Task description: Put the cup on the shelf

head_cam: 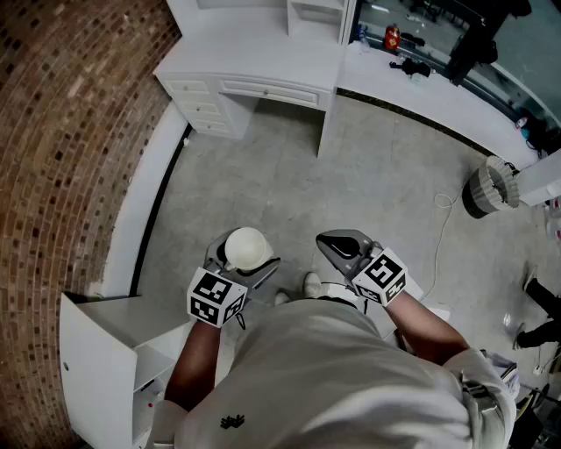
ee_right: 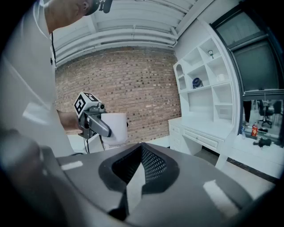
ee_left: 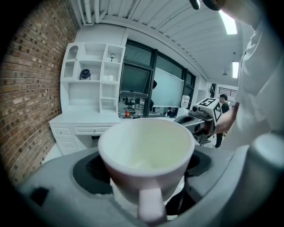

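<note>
A brick wall fills the left of the head view, with a white cabinet at the lower left corner. Just right of it, at lower centre, the left gripper holds the cup. In the left gripper view the jaws stand wide, one on each side of the cup's body. The cup sits upright with its mouth up, its handle towards the camera, and it looks empty. It is carried above the grey floor.

The shelf stands over a white desk at the top centre of the head view, well apart from the cup. In the left gripper view the shelf shows at upper left, with a few small items in its compartments.

The right gripper is just right of the left one, apart from it. In the right gripper view its jaws are drawn narrow, the pads meeting, with nothing between them.

A round bin stands on the floor at the right edge.
</note>
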Tool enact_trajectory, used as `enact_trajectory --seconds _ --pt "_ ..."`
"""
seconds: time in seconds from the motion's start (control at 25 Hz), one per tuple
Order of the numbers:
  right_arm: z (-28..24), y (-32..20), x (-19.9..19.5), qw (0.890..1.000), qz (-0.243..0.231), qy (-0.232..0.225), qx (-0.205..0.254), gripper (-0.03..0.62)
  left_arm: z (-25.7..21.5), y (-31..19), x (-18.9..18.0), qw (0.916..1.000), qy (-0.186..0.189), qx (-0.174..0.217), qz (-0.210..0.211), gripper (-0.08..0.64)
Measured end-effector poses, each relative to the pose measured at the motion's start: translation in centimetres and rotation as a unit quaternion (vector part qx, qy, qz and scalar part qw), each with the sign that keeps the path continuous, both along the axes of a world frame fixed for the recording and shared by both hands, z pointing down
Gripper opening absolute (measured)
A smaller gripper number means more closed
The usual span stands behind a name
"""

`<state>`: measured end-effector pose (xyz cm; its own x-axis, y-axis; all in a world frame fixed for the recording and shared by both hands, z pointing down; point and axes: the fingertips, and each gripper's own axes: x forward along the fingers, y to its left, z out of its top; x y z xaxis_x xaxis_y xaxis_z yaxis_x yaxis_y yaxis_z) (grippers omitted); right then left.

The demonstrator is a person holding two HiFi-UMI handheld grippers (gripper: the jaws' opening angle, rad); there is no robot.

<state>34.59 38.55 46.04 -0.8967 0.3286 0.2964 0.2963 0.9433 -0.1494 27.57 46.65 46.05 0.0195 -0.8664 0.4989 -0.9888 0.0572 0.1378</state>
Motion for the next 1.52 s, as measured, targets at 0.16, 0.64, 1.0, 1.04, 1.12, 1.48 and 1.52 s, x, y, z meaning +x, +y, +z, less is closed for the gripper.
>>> enact_trajectory --seconds 0.16,0.64,1.0,1.04,1.12,1.48,1.52 --pt "0.3 -2.1 0.8 1.0 0.001 0.004 -0.004 0.01 -0.5 -2.5 0.6 1.0 0.003 0.004 0.002 0.44" --pt "2.8 -8.1 2.1 0.999 0.013 0.002 -0.041 0.016 -0.5 -9.8 0.8 0.9999 -0.001 -0.008 0.009 0.44" --pt "3.6 -11.9 -1.0 0.998 0.038 0.006 -0.041 0.065 0.0 -14.6 -3.3 0.9994 -0.004 -0.002 0.034 0.44" --pt "3.6 -12.2 -1.6 0.998 0.041 0.008 -0.039 0.069 -0.1 -15.1 -4.0 0.9993 -0.003 0.001 0.039 0.44" --pt "3.4 -12.7 -3.2 0.998 0.047 0.01 -0.034 0.077 -0.2 -15.9 -5.5 0.9988 0.0 0.007 0.048 0.44" --pt "1.7 -16.2 -13.5 0.995 0.098 0.003 -0.026 0.064 -1.4 -19.5 -16.2 0.9962 -0.006 0.018 0.085 0.44" --pt "1.7 -16.4 -14.7 0.994 0.103 0.004 -0.028 0.063 -1.4 -19.7 -17.5 0.9959 -0.008 0.017 0.088 0.44"
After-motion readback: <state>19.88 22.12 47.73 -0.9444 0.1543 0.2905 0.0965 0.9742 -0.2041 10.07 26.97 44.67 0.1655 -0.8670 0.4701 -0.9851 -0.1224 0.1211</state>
